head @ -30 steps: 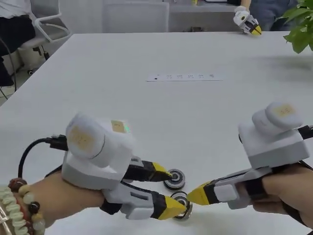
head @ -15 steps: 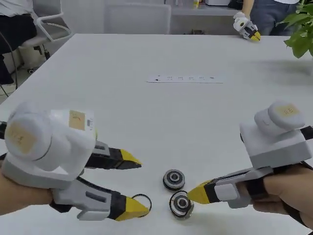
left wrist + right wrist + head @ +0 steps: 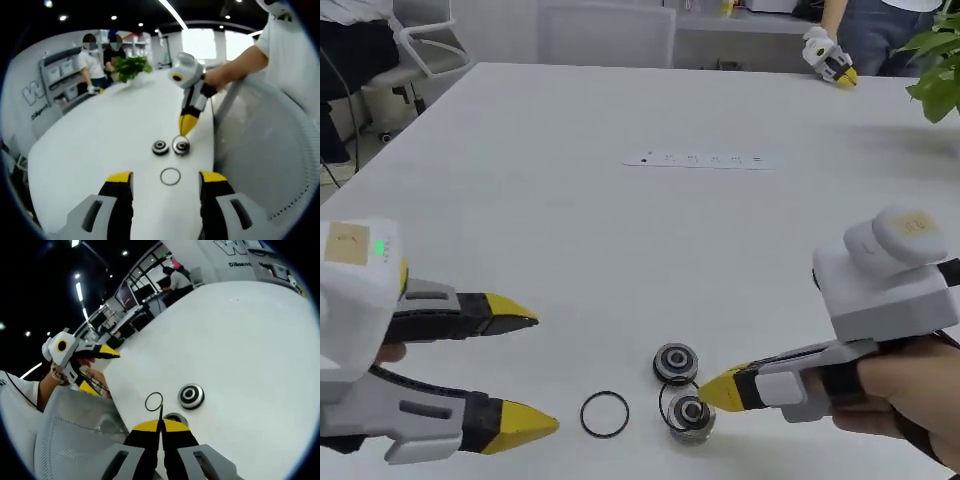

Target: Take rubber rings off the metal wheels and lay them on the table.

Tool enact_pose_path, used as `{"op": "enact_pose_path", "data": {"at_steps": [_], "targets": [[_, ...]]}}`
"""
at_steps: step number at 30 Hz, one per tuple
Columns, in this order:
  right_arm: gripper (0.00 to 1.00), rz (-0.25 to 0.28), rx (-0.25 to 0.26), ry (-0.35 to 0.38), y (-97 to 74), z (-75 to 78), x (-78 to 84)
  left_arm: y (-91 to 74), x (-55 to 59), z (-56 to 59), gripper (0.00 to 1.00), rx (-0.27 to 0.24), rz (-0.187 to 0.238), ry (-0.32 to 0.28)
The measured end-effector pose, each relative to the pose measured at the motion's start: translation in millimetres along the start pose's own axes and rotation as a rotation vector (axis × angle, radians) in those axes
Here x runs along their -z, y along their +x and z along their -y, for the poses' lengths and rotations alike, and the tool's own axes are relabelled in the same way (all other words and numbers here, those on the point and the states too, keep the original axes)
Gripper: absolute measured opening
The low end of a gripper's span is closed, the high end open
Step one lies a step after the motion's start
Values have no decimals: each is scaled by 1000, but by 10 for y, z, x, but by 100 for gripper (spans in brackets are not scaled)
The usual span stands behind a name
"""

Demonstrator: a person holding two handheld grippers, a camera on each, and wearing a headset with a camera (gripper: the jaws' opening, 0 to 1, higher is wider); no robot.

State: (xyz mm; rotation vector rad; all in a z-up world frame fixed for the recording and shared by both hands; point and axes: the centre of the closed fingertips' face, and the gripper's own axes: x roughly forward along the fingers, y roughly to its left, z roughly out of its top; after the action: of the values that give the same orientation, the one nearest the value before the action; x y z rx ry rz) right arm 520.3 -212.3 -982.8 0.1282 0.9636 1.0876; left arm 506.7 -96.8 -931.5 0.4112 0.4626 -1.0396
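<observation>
We see the left gripper (image 3: pixel 520 365) low at the left of the head view, its two yellow-tipped jaws spread wide and holding nothing. Just in front of its tips a black rubber ring (image 3: pixel 605 414) lies flat on the white table (image 3: pixel 620 240), free of both wheels; in the left gripper view the same ring (image 3: pixel 170 176) sits between the open jaws. To the right of it stand two metal wheels close together: the far wheel (image 3: pixel 675 362) and the near wheel (image 3: pixel 690 413). The right gripper (image 3: pixel 725 392) reaches in from the right with its jaws pressed together, the tips touching the near wheel. A thin black loop (image 3: pixel 664 402) stands out loose on the left side of that wheel and runs up toward the closed tips; in the right gripper view a fine dark line leaves the tips too, but we cannot tell whether they pinch it. Farther up the table lies a pale strip (image 3: pixel 700 159), and a leafy plant (image 3: pixel 935 70) shows at the right edge.
</observation>
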Motion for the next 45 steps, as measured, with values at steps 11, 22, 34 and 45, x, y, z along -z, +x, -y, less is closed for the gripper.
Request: {"op": "enact_pose_path", "data": {"at_steps": [11,22,34,45], "targets": [[0,26,-16,-20,-51,-77,-144,-321,159,-117,64,-119,45,-106],[0,32,-53,-73,-30,-264,-346,-441,307,-122,79,-184,72,-203],[0,13,-107,-117,230,-467,-463,-522,415,-117,90,-230,71,-266],[0,-40,-137,-128,542,-557,-375,-543,408,-100,92,-246,90,-294]]}}
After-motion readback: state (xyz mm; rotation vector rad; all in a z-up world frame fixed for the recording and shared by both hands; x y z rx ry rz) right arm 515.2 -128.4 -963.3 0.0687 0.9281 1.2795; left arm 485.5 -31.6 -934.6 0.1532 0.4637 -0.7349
